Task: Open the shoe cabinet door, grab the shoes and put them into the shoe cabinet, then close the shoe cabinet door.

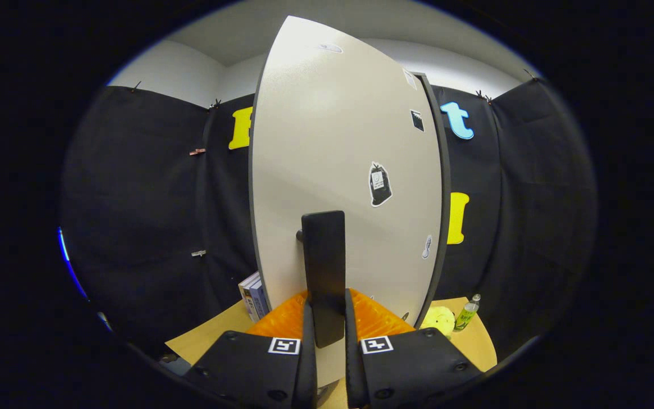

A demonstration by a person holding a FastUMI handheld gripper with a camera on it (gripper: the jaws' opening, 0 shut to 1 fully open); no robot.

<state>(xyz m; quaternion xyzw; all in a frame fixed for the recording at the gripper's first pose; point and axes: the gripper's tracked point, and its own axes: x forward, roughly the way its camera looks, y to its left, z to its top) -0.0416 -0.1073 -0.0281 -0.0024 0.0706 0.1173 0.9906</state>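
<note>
Tool (327, 318) clamped on door handle (323, 272)

Door stickers (380, 184) too small to tell

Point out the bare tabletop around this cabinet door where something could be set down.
Gripper shut on the black flat handle of the pale cabinet door. Bare wooden tabletop lies beside the stacked books. Past the door's other edge it is crowded: yellow round toy, green bottle.
</note>
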